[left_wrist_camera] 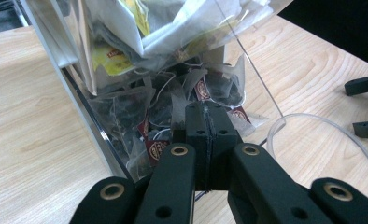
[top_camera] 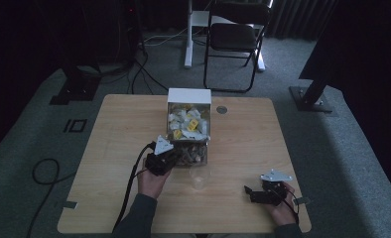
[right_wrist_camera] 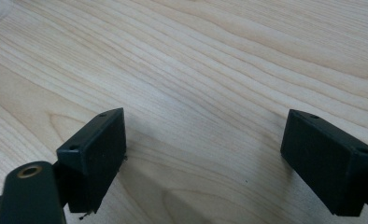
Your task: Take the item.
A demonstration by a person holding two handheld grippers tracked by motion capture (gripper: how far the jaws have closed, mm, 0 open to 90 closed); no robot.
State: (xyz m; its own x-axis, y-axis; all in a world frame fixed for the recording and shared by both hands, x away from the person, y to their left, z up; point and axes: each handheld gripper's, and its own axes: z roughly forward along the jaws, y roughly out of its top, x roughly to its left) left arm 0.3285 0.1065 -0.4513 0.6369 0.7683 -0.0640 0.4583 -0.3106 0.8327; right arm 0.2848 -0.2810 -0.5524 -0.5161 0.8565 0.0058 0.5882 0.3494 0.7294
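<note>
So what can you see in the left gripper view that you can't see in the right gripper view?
Left gripper view: the left hand-held gripper, jaws pressed together, at the clear box of tea bags, with the rim of a clear cup beside it.

Right gripper view: the right hand-held gripper, jaws wide apart with nothing between them.

Both: the pale wooden table.

A box (top_camera: 189, 96) of tea bags (top_camera: 187, 124) stands at the table's (top_camera: 114, 148) far middle. A glass (top_camera: 199, 179) sits before it; the left gripper (top_camera: 160, 159) touches its near-left corner, the right gripper (top_camera: 253, 192) rests near the right near corner.
</note>
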